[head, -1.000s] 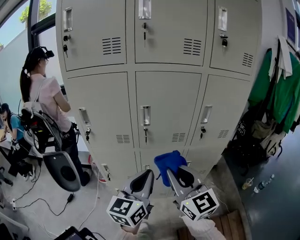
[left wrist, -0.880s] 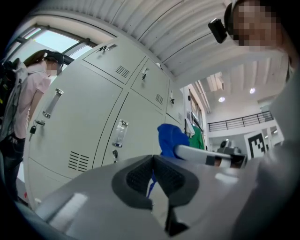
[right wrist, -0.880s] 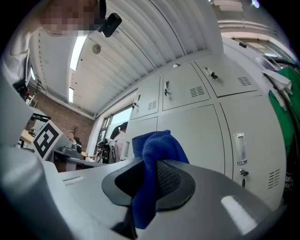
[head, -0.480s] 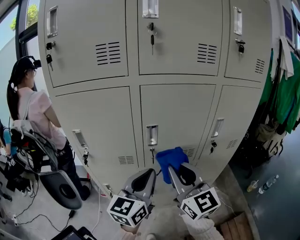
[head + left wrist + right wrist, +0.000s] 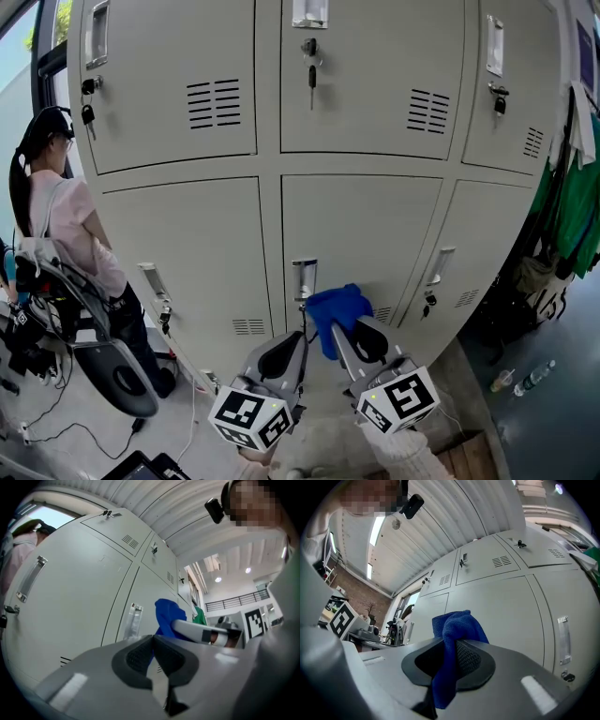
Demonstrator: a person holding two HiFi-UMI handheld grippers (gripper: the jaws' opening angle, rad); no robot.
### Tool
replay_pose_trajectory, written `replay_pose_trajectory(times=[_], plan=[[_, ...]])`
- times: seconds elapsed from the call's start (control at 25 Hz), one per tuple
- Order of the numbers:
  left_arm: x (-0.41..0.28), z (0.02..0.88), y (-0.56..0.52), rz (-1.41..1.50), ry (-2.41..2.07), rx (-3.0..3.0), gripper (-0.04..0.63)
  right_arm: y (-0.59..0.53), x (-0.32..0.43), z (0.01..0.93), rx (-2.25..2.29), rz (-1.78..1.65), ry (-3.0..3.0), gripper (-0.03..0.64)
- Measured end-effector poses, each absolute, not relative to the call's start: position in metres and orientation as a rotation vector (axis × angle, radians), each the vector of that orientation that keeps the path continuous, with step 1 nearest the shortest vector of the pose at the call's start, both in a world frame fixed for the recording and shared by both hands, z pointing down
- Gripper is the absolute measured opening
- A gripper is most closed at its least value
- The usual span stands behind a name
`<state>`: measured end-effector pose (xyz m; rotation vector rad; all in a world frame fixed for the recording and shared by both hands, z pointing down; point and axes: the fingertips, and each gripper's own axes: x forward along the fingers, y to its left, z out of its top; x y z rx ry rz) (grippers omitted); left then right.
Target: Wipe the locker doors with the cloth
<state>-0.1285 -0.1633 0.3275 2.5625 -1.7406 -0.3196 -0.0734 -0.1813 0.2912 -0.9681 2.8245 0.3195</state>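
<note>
Right gripper [image 5: 345, 328] clamped on blue cloth [image 5: 335, 305], held before the middle locker door [image 5: 361, 220] (just beside its handle [image 5: 304, 278]), left gripper [image 5: 292, 342] closed, empty.

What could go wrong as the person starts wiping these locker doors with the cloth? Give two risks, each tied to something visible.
The blue cloth is close beside the middle door's handle; a sideways stroke could snag there. The right gripper pinches a narrow fold, the rest bunched beyond its jaws, so hard pressing might pull it loose.
</note>
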Motion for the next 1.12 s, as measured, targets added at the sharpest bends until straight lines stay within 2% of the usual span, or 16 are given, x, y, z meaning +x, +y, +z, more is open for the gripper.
replay_pose_trajectory(times=[1.12], plan=[[-0.146, 0.272, -0.199, -0.426, -1.810, 2.630, 0.000, -0.235, -0.112, 0.141, -0.922, 0.690, 2.717, 0.057]])
